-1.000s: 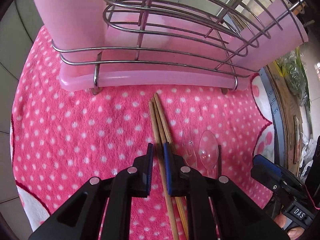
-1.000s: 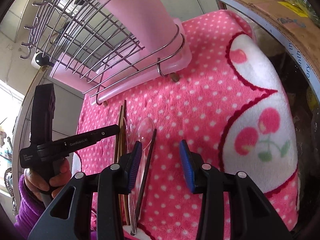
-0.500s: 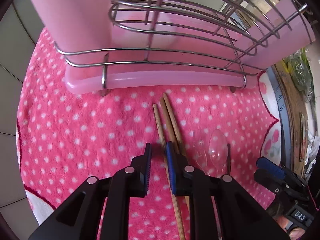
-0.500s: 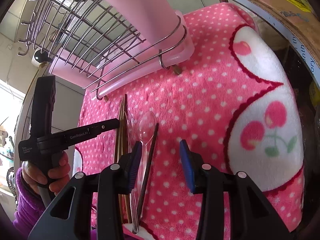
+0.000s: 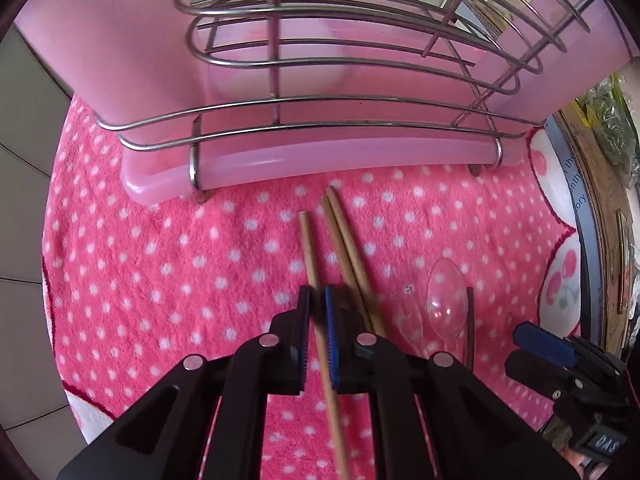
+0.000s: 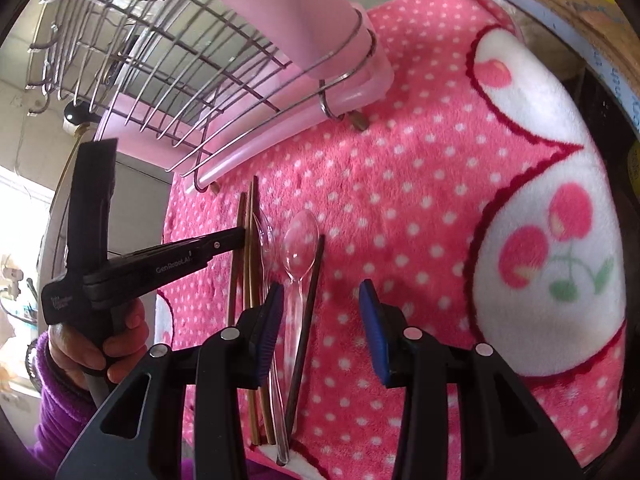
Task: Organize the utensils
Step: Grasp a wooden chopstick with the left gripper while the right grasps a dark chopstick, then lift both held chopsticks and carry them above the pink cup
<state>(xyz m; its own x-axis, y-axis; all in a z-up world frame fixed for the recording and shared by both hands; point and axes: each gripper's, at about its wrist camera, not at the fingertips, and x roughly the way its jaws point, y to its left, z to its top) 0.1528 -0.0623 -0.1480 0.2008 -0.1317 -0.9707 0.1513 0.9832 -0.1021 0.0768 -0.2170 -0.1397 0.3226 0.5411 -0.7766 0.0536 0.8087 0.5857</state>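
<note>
Your left gripper (image 5: 316,320) has just been closing and now pinches one chopstick (image 5: 310,252) mid-shaft, apart from the other pair (image 5: 348,240) on the blanket. Lift it straight and keep the tip clear of the wire rack (image 5: 320,120) before you drop it in. Your right gripper (image 6: 320,320) hangs half open, holding nothing, over the clear spoon (image 6: 300,248). Surface: pink dotted blanket (image 6: 420,200), soft and uneven; tiled wall behind

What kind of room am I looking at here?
Most likely a home kitchen corner. A wire dish rack on a pink drip tray stands on a pink dotted towel, with wooden chopsticks and a clear plastic spoon laid out before it, and tiled wall behind.
</note>
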